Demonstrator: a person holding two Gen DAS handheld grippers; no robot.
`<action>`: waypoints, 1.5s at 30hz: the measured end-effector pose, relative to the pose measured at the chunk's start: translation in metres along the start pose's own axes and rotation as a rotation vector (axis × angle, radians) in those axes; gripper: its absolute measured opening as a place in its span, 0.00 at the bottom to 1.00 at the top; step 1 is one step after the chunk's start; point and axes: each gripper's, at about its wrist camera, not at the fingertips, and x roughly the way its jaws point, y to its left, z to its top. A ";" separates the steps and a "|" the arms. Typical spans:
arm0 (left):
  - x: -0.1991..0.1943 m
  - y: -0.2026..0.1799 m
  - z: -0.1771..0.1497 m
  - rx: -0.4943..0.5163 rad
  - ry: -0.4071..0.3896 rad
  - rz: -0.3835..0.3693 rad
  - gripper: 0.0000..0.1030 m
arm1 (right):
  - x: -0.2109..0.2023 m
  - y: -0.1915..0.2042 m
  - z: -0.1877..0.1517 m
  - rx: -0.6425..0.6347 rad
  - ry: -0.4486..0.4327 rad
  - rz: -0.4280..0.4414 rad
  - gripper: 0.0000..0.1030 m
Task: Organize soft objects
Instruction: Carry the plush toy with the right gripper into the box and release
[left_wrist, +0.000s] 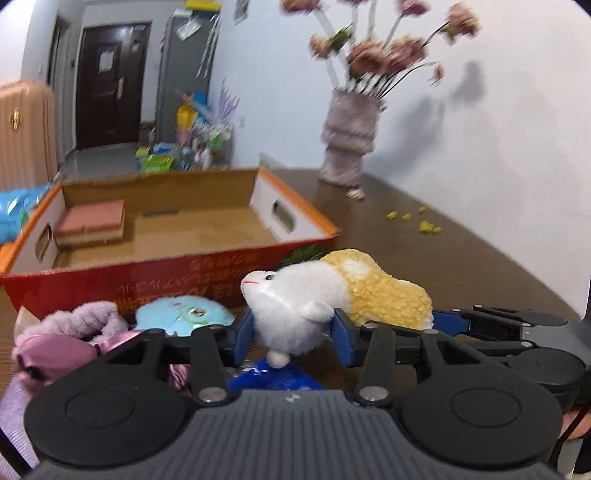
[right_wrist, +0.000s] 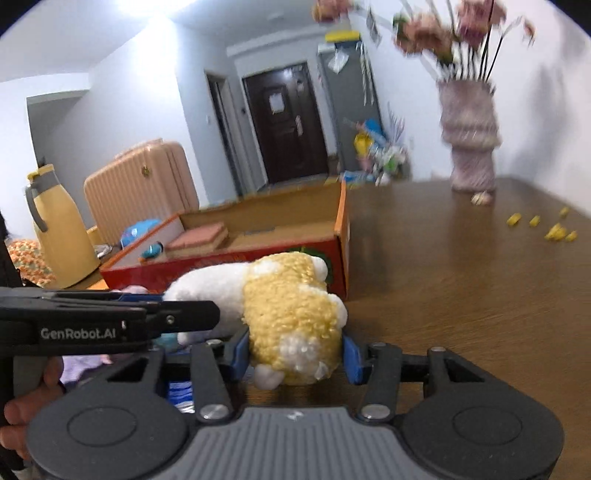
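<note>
Fingers (left_wrist: 341, 328) of left gripper (left_wrist: 291, 332) clamping white-and-yellow plush toy's (left_wrist: 295, 306) head | right gripper (right_wrist: 295, 350) squeezing its yellow end | brown worktop (right_wrist: 461, 277) beneath.

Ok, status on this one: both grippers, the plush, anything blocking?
Left gripper shut on plush toy head end. Right gripper shut on yellow rear. Cardboard box just ahead, open; nothing blocking.
</note>
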 end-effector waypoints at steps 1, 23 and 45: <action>-0.012 -0.005 0.000 0.008 -0.019 -0.010 0.44 | -0.014 0.005 0.000 -0.008 -0.022 -0.015 0.47; -0.171 0.010 -0.053 -0.101 -0.191 -0.067 0.44 | -0.161 0.133 -0.044 -0.177 -0.179 -0.022 0.45; 0.124 0.130 0.157 -0.156 0.100 -0.058 0.48 | 0.114 0.044 0.143 -0.062 -0.002 -0.119 0.45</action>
